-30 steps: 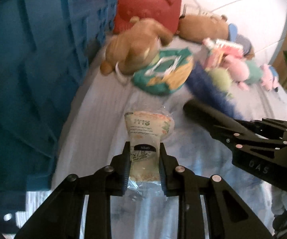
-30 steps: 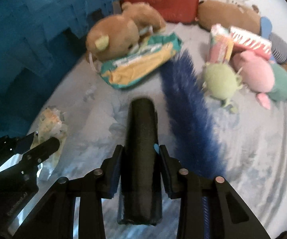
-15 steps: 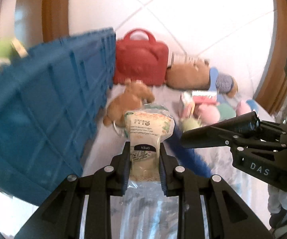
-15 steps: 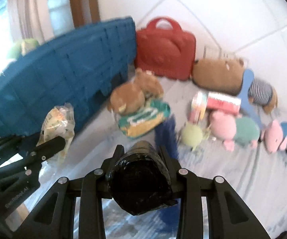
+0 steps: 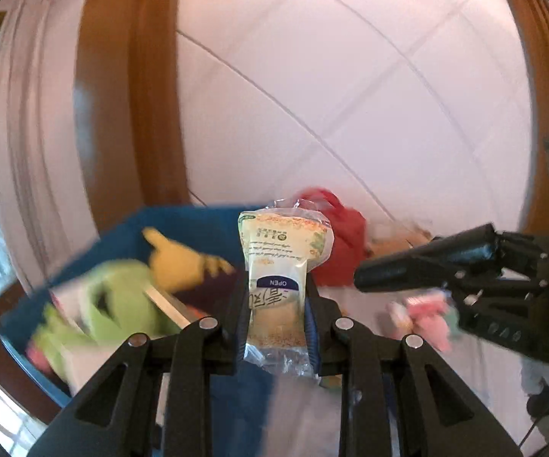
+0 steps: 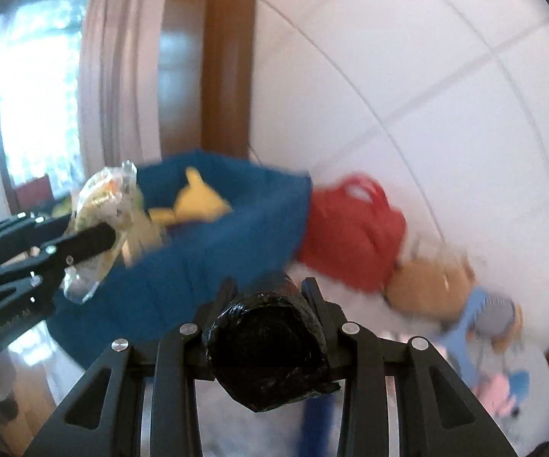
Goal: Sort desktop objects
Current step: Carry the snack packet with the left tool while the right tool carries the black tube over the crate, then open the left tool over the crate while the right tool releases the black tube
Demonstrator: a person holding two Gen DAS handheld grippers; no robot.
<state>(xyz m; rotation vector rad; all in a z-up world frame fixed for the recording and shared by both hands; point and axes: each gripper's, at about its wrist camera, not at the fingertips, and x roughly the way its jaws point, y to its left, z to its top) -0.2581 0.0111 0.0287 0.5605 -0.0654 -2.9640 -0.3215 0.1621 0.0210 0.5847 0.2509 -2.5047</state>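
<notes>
My left gripper (image 5: pixel 276 297) is shut on a clear snack packet (image 5: pixel 280 266) of pale grains with a blue "OPEN" band, held upright in the air beside the blue crate (image 5: pixel 129 236). In the right wrist view the same packet (image 6: pixel 103 221) shows at the left in the left gripper's jaws. My right gripper (image 6: pixel 268 297) is shut on a black cylindrical handle (image 6: pixel 268 339); a blue furry brush end (image 6: pixel 314 415) hangs below it. From the left wrist view that black handle (image 5: pixel 419 264) points leftwards.
The blue crate (image 6: pixel 236 228) holds a yellow plush (image 6: pixel 194 202), a green plush (image 5: pixel 118 304) and other blurred items. A red bag (image 6: pixel 354 236), a brown plush (image 6: pixel 426 282) and pink plush toys (image 6: pixel 499 392) lie on the pale cloth by the white tiled wall.
Both grippers have risen high above the cloth, carrying the packet and the handled brush. The views tipped up from the tabletop to the wall, and the crate's inside has come into sight.
</notes>
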